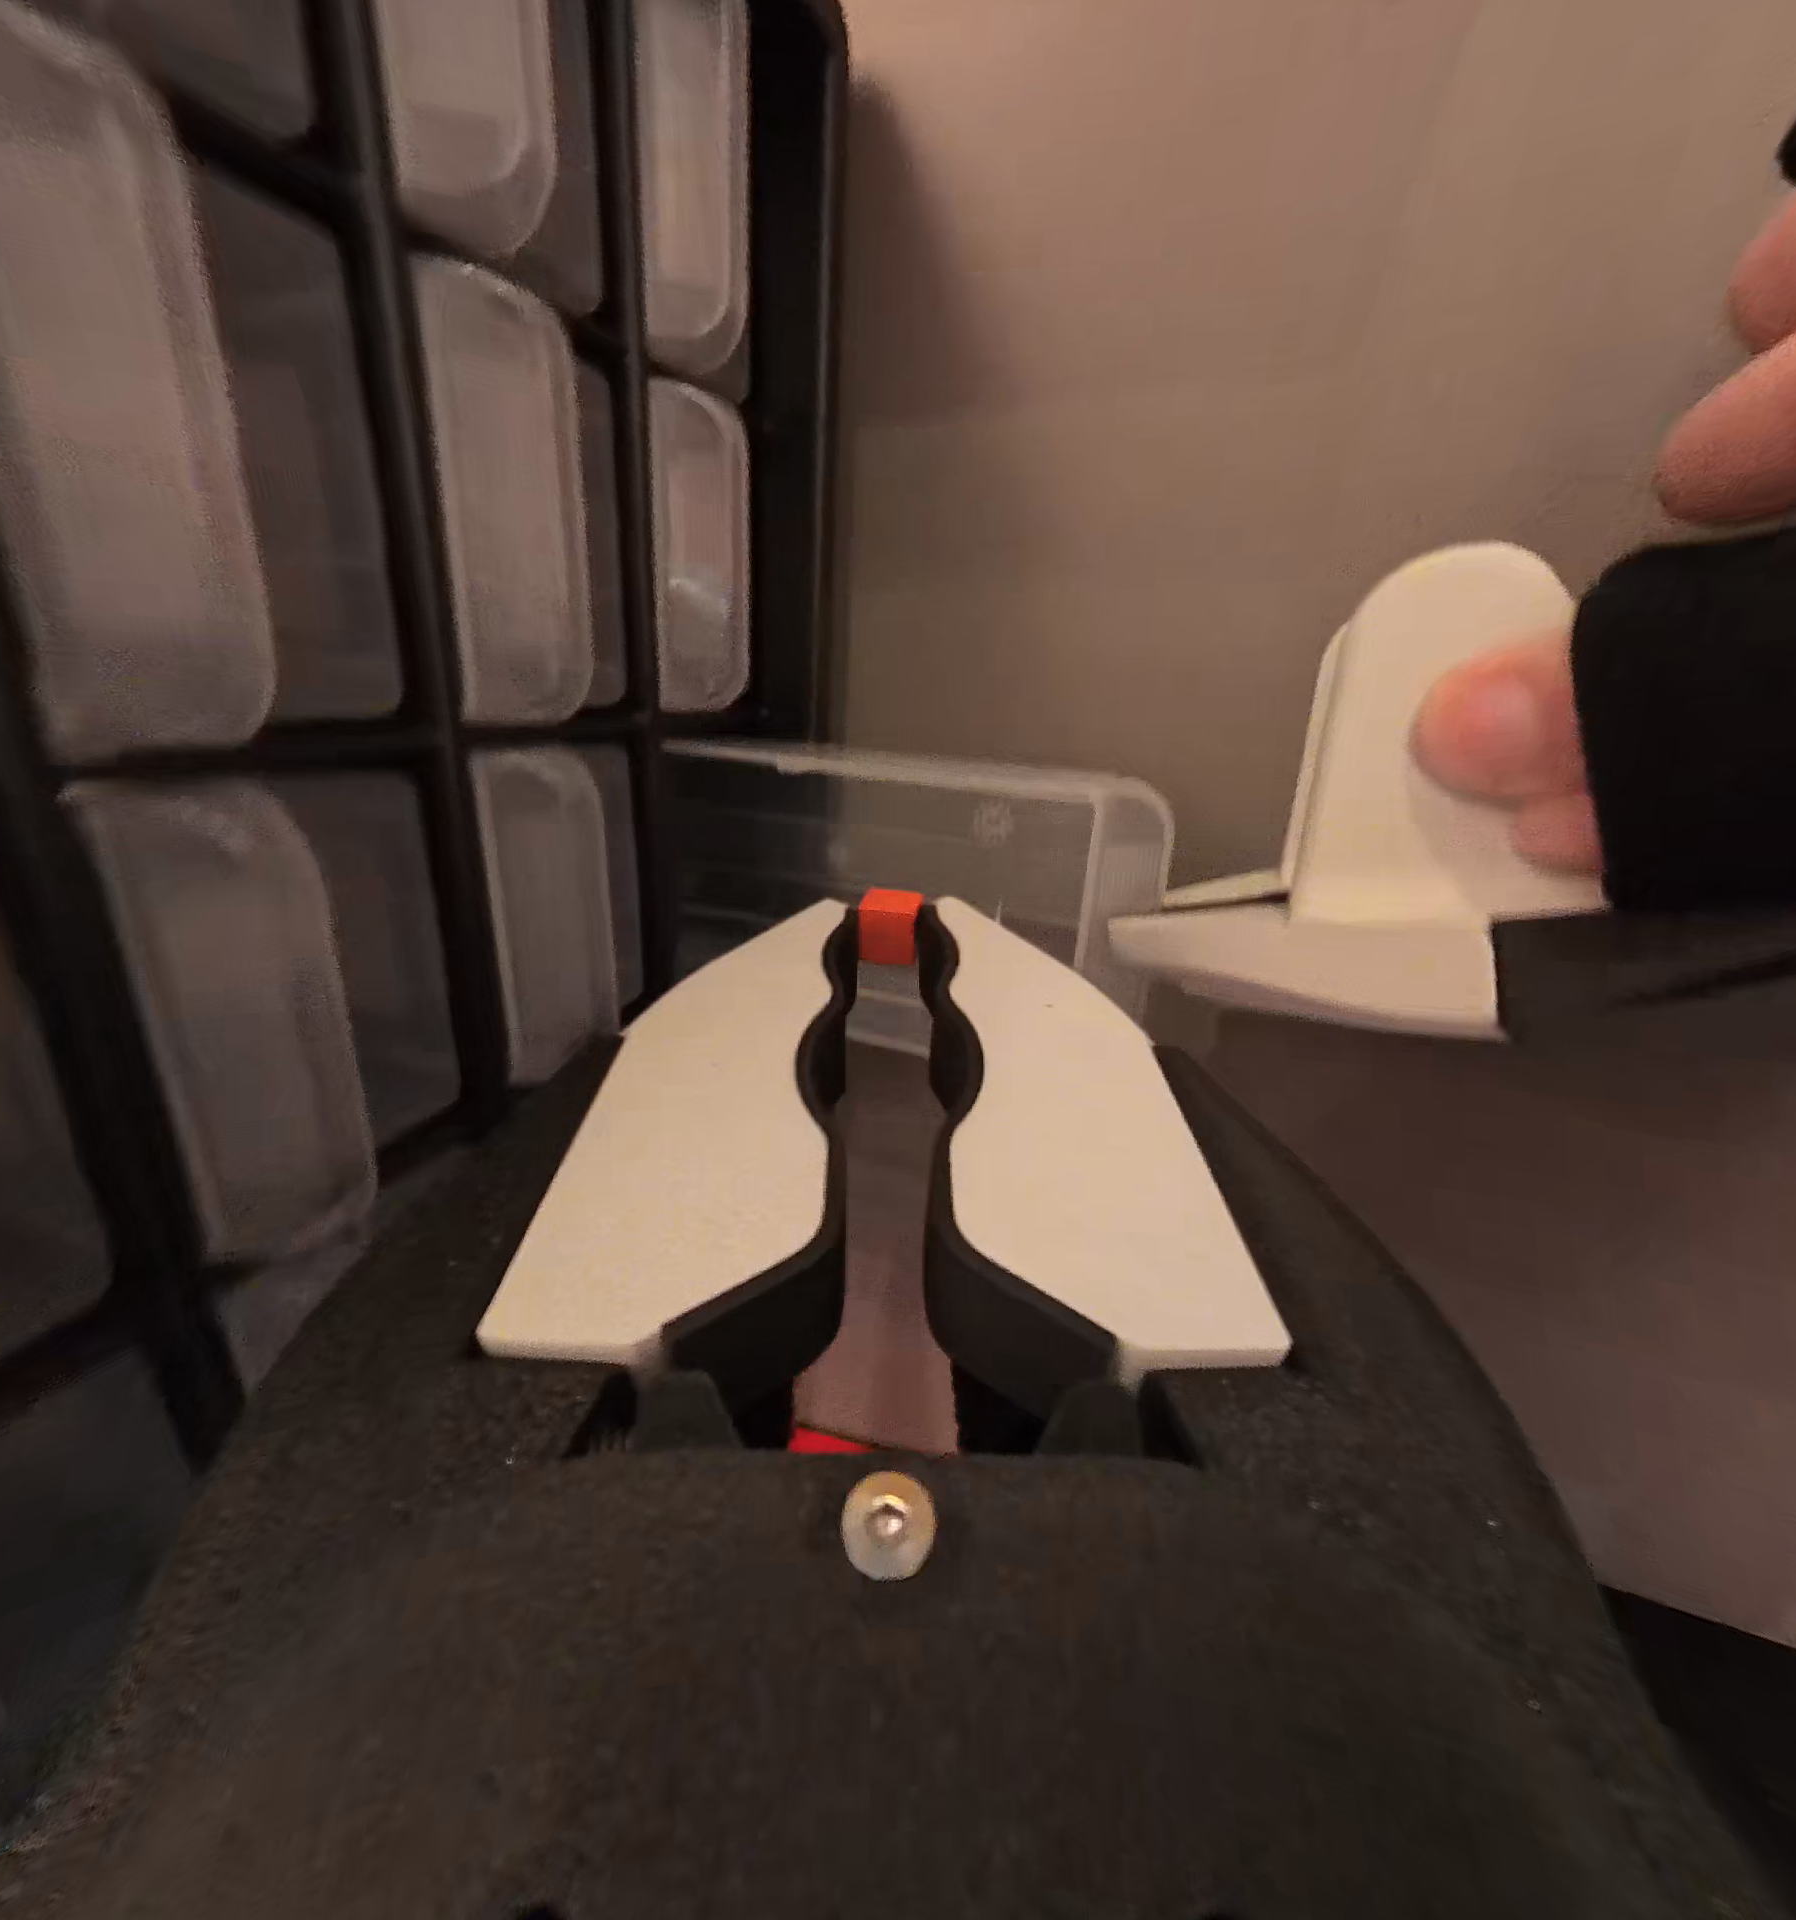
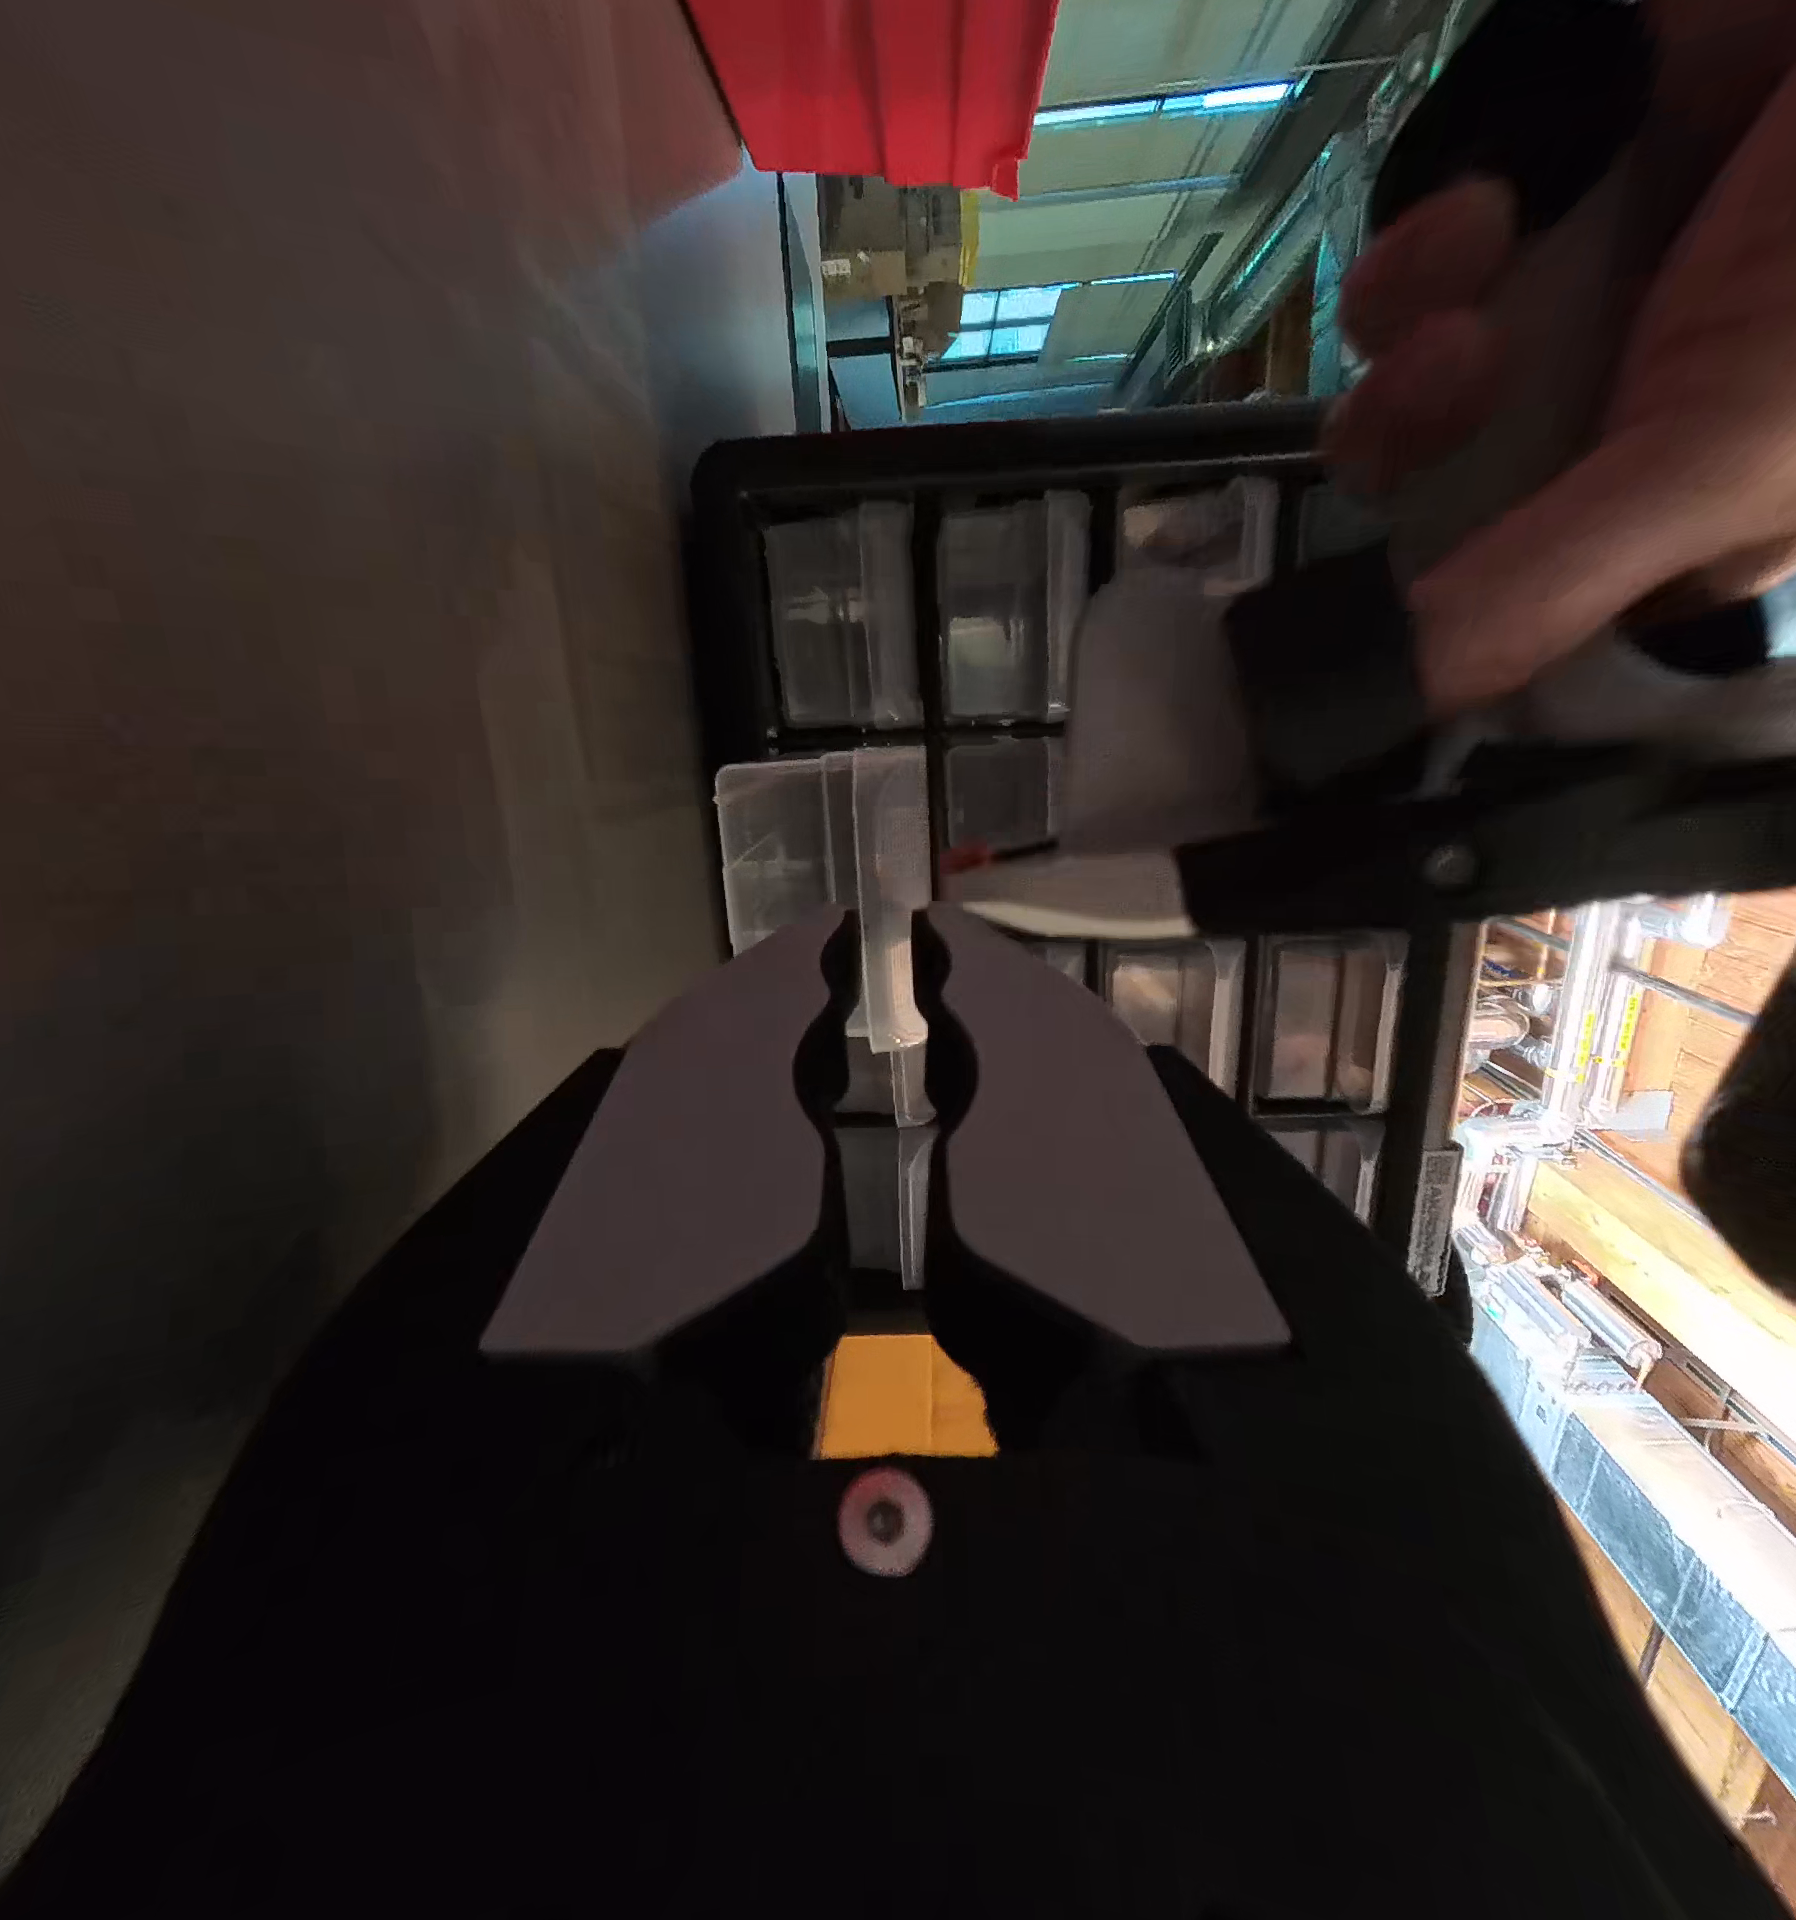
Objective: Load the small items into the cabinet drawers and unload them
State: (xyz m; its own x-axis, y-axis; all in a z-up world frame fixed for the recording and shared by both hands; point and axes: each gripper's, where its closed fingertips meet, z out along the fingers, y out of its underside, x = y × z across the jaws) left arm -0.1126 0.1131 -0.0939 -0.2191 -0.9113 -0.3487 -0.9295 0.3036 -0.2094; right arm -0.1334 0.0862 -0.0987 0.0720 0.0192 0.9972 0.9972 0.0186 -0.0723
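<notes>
Beige wall (image 1: 1133, 416) backs the black cabinet (image 1: 385, 665) of clear drawers. Level beside the cabinet's front, the left gripper (image 1: 891, 928) pinches a small orange cube (image 1: 891, 930) at its fingertips. Rolled sideways, the right gripper (image 2: 889, 971) clamps the handle of the pulled-out drawer (image 2: 790, 842), cube just beside it.

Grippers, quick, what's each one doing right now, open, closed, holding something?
Left gripper: closed on a small orange cube.
Right gripper: closed on the handle of a pulled-out clear plastic drawer.
</notes>
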